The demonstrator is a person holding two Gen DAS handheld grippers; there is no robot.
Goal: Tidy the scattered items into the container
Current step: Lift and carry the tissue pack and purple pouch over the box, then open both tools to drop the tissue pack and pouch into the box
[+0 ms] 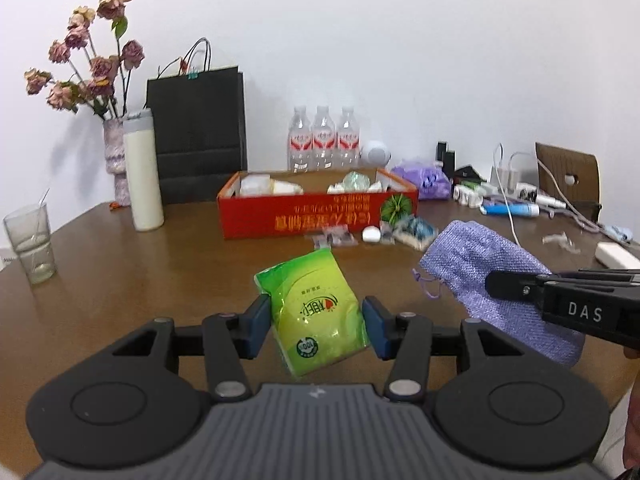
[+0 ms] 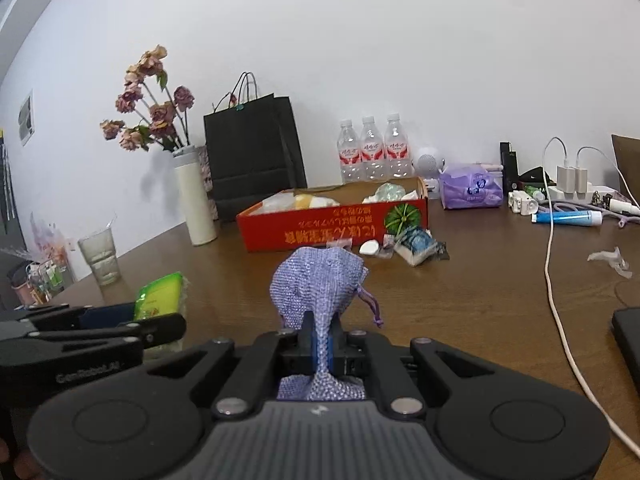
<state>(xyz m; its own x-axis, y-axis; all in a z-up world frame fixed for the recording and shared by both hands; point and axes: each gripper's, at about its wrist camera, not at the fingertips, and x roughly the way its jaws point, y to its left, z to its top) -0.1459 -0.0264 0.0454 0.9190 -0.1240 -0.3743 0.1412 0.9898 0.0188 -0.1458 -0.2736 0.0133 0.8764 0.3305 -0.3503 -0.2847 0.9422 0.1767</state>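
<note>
The left claw is clamped on a green tissue pack, its 2 blue pads pressed against the pack's sides, the pack tilted and lifted off the brown tabletop. The right claw has its pads together on a lilac knitted pouch, pinching the fabric so the pouch bulges up ahead of the fingertips, with its drawstring dangling on the right side.

Straight ahead of both claws, further across the tabletop, sits the red cardboard box, open at the top and already holding some pale wrapped things. Just in front of the box, nearer the claws, lie a few small scattered items: a blue-and-white packet, a small white case and some clear sachets.

Beyond the box stand 3 water bottles and a black paper bag; to its left a white flask, and nearer the left claw a clear cup.
</note>
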